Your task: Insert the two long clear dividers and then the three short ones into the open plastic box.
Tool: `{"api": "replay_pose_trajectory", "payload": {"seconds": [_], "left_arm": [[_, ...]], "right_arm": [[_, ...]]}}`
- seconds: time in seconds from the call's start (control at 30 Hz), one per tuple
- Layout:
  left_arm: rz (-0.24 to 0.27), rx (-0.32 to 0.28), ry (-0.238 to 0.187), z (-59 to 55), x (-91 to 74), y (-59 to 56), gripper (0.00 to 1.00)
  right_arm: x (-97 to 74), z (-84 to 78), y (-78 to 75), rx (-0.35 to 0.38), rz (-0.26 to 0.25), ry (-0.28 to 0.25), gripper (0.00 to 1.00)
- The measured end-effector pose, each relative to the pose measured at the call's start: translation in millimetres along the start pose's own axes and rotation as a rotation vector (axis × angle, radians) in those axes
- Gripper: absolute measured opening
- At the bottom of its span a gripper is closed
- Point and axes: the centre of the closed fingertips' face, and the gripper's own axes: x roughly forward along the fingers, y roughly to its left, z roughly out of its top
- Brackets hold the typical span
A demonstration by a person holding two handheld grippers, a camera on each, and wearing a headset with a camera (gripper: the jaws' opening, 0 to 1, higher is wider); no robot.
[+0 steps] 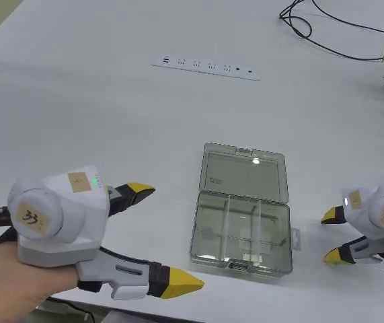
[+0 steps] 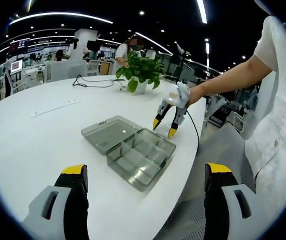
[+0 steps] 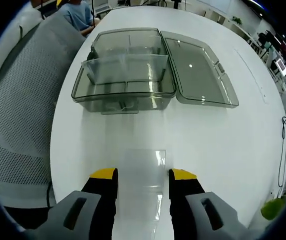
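**Q:** Item: plastic box (image 1: 201, 235) — location?

**A:** Mid-table, lid flat behind it. Dividers appear seated inside, count unclear.

**Q:** Clear divider (image 3: 148, 157)?

**A:** Flat on the table between the right gripper (image 3: 144, 174) jaws, which stand apart and are not closed on it. Likely light, stiff, slick and brittle — take it across the long edges. Left gripper (image 1: 165, 237): jaws wide, empty.
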Motion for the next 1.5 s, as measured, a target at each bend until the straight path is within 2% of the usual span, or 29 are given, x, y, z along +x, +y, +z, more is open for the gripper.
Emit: {"api": "replay_pose_trajectory", "payload": {"seconds": [0.23,0.63,1.0,1.33,1.5], "left_arm": [[-0.005,0.004,-0.001,1.0,1.8,-0.8,0.99],[-0.005,0.020,0.005,2.1,-2.7,-2.5,0.99],[-0.015,0.044,0.000,8.5,-4.7,-5.8,0.99],[-0.032,0.066,-0.021,22.4,-3.4,-9.7,0.98],[-0.038,0.070,-0.027,27.7,-1.3,-11.9,0.97]], "right_arm": [[0.9,1.7,0.7,-0.006,-0.003,0.009,0.33],[-2.5,2.4,3.5,0.001,-0.015,0.012,0.33],[-41.2,26.8,-0.6,0.072,-0.123,-0.095,0.32],[-99.4,63.7,0.6,0.101,-0.264,-0.201,0.32],[-125.3,83.6,6.7,0.095,-0.309,-0.245,0.32]]}}
